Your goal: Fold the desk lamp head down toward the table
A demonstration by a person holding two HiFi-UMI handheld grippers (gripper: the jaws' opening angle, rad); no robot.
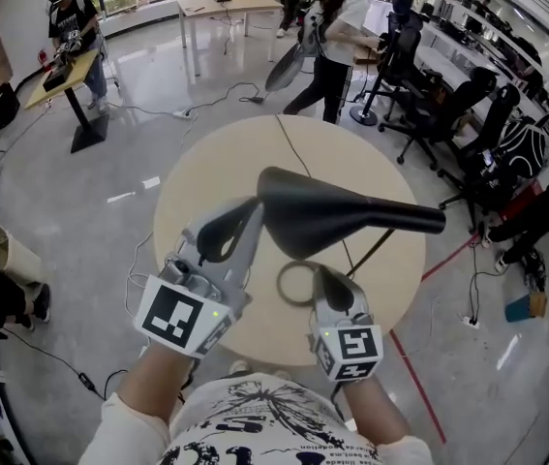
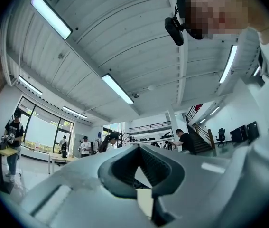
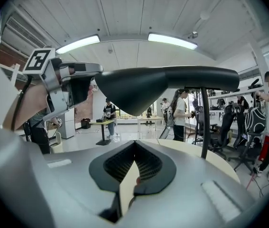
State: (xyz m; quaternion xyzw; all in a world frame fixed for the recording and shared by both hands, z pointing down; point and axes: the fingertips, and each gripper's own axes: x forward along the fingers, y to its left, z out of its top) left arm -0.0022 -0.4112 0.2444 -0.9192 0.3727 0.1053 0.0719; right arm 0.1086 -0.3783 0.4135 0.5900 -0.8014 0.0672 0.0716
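The lamp head (image 1: 337,216) is being shown raised and roughly level above the right gripper (image 1: 327,279) and beside the left gripper (image 1: 242,221), both being held closed on nothing, so the fold is judged hardly begun.

The lamp head (image 1: 322,216) hangs over the middle of the counter (image 1: 206,168), and its stem (image 1: 371,250) slants down under its right half. My left hand-held gripper (image 1: 240,223) is at the head's left end. My right hand-held gripper (image 1: 330,281) is lower and nearer me, just right of a ring (image 1: 284,291) on the counter. A cable (image 1: 296,158) crosses the counter behind the lamp.
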